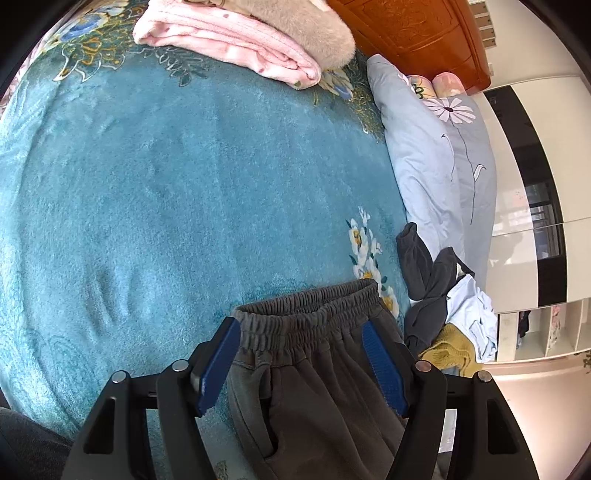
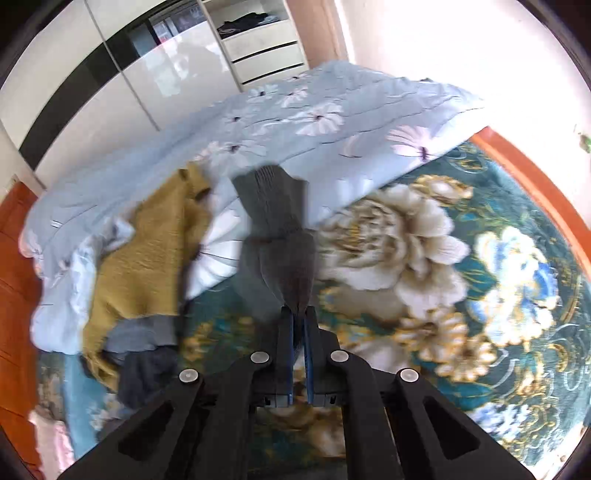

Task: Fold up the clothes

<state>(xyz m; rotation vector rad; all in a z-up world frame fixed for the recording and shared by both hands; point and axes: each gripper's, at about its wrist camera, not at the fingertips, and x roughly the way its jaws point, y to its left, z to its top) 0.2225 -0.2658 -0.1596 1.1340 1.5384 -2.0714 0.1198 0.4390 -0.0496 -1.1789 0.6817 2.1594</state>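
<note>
Dark grey sweatpants [image 1: 317, 369] lie on the teal floral bedspread [image 1: 166, 192], elastic waistband toward the far side. My left gripper [image 1: 301, 332] is open, its blue pads either side of the waistband, not pinching it. In the right wrist view, my right gripper [image 2: 298, 314] is shut on a grey ribbed trouser cuff [image 2: 277, 229], which stands up from the pads, lifted above the bed. The picture there is motion-blurred.
A heap of unfolded clothes, mustard [image 2: 147, 258], dark grey [image 1: 424, 266] and pale blue [image 1: 472, 306], lies by the light blue daisy quilt [image 1: 436, 155]. Folded pink and beige blankets [image 1: 236, 40] sit at the far side. A wooden headboard [image 1: 413, 29] and white wardrobe [image 2: 122, 74] stand beyond.
</note>
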